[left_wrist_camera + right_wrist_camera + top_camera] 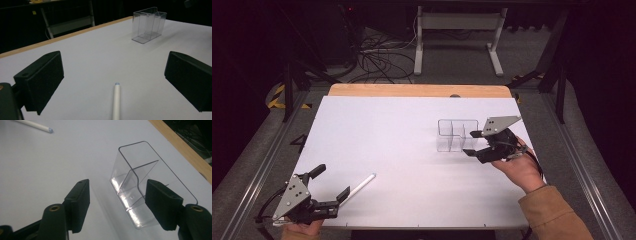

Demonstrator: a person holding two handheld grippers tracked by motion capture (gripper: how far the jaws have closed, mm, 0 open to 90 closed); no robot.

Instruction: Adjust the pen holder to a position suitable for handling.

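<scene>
A clear plastic container (456,134) with inner dividers stands right of the table's middle. My right gripper (472,143) is open right beside its right end. In the right gripper view the container (135,185) sits just ahead of the right gripper (118,192), partly between the spread jaws, and neither jaw presses on it. A white pen (362,185) lies near the front left, and its near end reaches between the jaws of my open left gripper (331,183). The left gripper view shows the pen (116,100) pointing away between the wide jaws of the left gripper (112,65), untouched.
A white sheet (402,150) covers the table, with a wooden edge (419,90) showing at the far side. The container (148,24) stands far off in the left gripper view. Beyond the table are a white frame (457,35) and cables on the floor.
</scene>
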